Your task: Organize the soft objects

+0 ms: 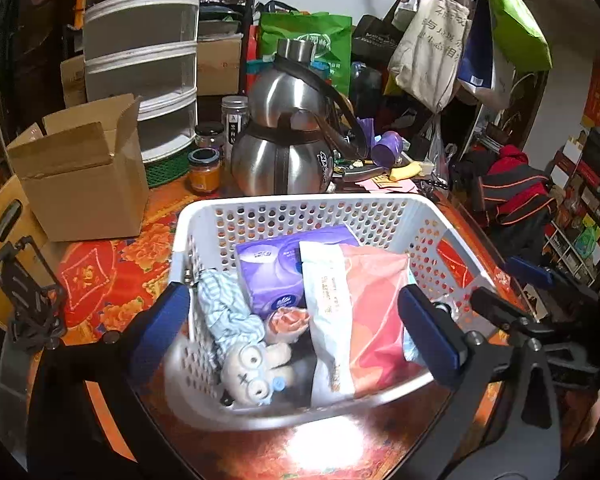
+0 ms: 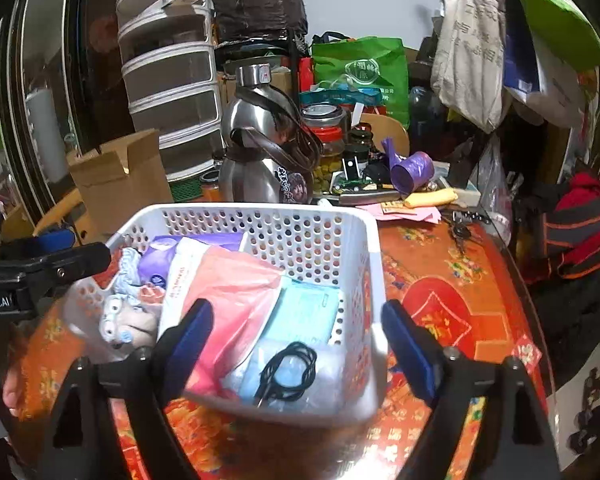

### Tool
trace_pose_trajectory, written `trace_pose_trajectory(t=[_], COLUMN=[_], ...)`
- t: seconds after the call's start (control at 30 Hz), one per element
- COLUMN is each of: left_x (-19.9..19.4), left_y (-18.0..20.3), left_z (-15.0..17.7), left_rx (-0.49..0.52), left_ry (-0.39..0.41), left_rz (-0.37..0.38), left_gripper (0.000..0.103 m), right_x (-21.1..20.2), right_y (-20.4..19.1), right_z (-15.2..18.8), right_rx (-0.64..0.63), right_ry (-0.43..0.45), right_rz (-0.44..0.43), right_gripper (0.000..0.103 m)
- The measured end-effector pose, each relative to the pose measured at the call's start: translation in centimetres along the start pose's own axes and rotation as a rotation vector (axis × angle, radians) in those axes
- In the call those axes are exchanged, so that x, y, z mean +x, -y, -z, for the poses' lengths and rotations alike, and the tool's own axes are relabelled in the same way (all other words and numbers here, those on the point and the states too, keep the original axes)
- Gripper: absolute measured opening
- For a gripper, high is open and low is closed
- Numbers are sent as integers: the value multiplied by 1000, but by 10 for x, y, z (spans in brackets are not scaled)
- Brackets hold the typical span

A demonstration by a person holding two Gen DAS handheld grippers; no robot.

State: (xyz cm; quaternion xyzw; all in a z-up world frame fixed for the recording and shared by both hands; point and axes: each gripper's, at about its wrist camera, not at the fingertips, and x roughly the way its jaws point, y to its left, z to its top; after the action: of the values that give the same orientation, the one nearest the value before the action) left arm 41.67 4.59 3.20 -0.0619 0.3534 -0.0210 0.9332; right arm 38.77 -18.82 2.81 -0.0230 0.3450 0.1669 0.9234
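A white perforated basket (image 1: 300,204) (image 2: 260,210) stands on the red and orange patterned table. It holds a purple tissue pack (image 1: 272,268), a white and pink bag (image 1: 364,308) (image 2: 236,288), a striped blue cloth (image 1: 224,308), a plush toy (image 1: 252,372) (image 2: 120,320), a light blue pack (image 2: 304,312) and a black cable (image 2: 288,372). My left gripper (image 1: 294,326) is open, one finger outside the basket's left wall and the other over the pink bag. My right gripper (image 2: 298,346) is open astride the right wall, pads pressing nothing.
Behind the basket stand a steel kettle (image 1: 284,140), an open cardboard box (image 1: 84,176), stacked clear drawers (image 1: 140,60), jars and a purple cup (image 1: 386,148). Cloth bags (image 1: 428,48) hang at the upper right. The table edge curves down the right side (image 2: 540,340).
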Motion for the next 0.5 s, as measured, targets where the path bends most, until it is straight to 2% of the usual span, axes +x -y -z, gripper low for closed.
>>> trace_pose_trajectory(t=[0.07,0.17,0.27,0.33,0.43,0.5], left_x=[-7,-28,-51,-69,-101,-124], left_y=[0,-2,-9,-15,-18,-17], left_z=[8,25,44,59,85,103], left_rx=[31,60,45,32,47,53], left_ry=[3,37,35,35,48,64], left_rz=[-42,-59,-29,-51,-105,-126], left_gripper=[103,103,103,103,103,103], right_x=[-5,-14,-27,-46,-77,-98], right_y=[0,1,-10,-21,-35,-44], right_z=[4,16,33,47,67,81], right_rx=[1,27,-18,-65,-80,-61], right_ry=[-5,-7,-10,26,51,37], right_rz=[-4,-28,41,82,50,18], right_gripper=[95,97,99,99,99,99])
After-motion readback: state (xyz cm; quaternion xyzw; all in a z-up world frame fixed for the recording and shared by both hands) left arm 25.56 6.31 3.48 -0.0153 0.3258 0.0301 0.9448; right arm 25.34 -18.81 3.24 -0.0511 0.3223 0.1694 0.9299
